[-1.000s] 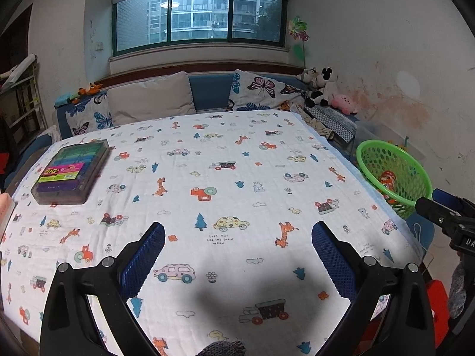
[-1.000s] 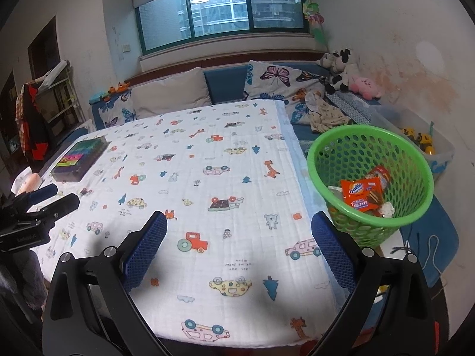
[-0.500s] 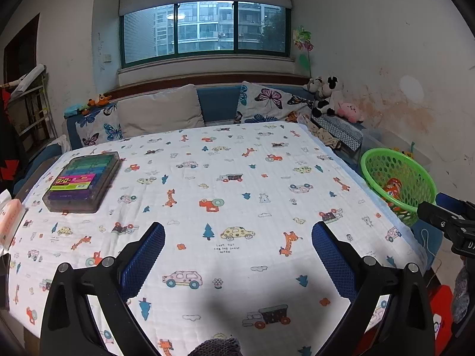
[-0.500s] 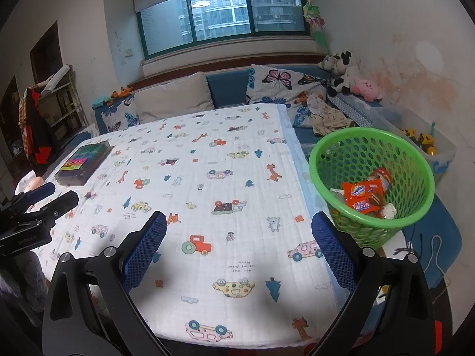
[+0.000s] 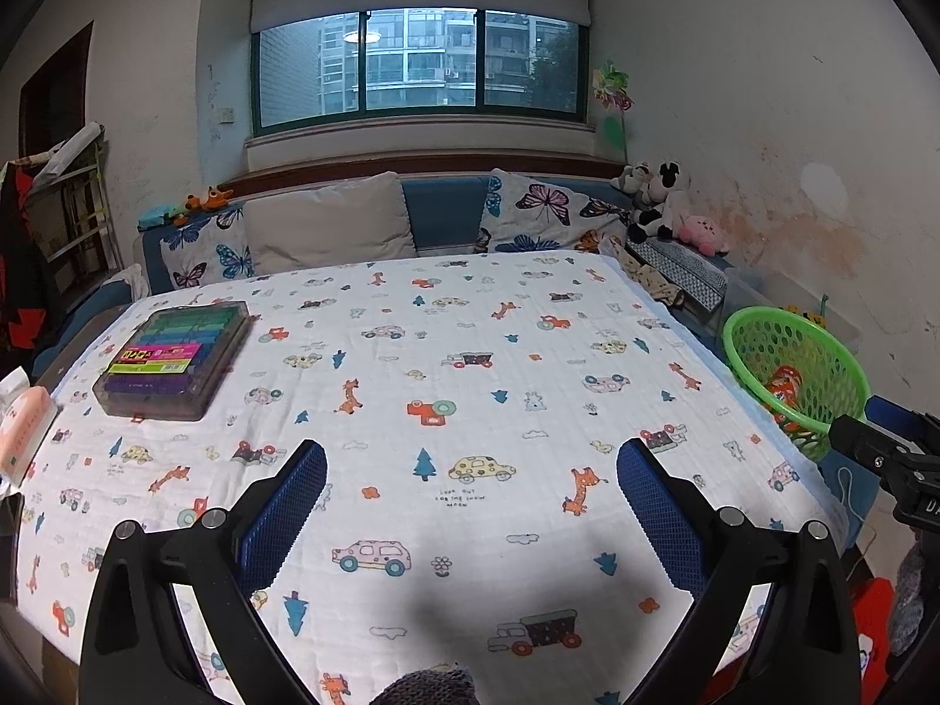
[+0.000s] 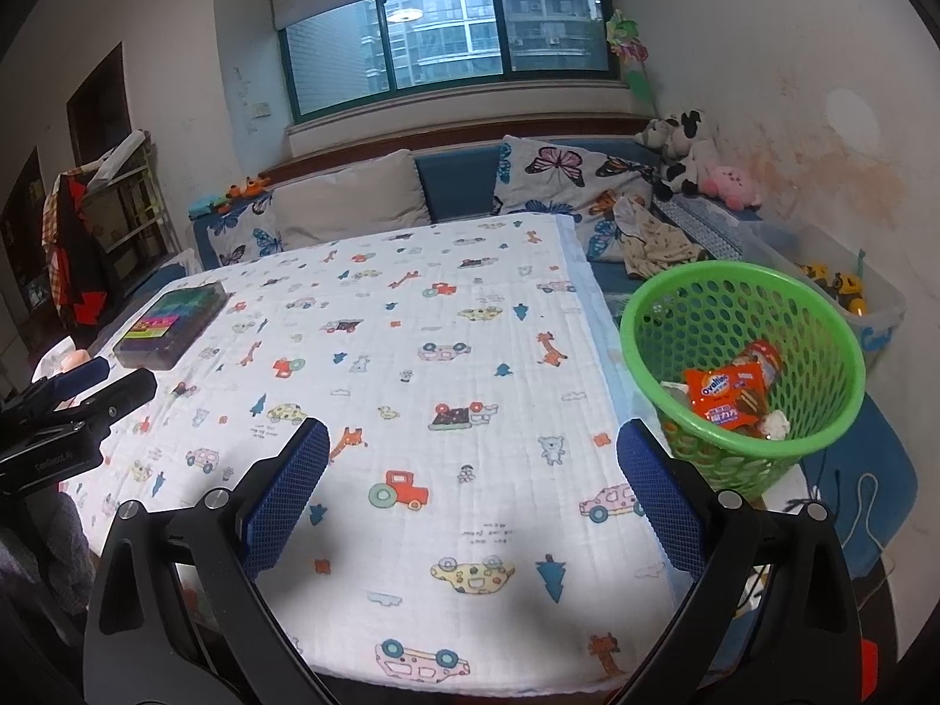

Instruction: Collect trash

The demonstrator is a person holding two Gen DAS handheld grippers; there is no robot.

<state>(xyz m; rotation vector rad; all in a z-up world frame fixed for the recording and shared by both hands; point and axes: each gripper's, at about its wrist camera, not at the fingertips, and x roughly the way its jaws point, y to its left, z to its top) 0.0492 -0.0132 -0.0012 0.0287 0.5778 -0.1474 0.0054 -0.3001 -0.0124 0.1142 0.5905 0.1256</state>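
While both grippers hover above the desk (image 5: 470,317) with its cartoon-print cloth, the left gripper (image 5: 470,470) has its jaws spread wide and holds nothing, and the right gripper (image 6: 473,467) is likewise wide apart and bare. Off the desk's right edge stands the green basket (image 6: 693,305), with an orange snack wrapper (image 6: 725,396) lying inside among other scraps. A clear box of coloured pens (image 5: 176,358) rests on the cloth's far left.
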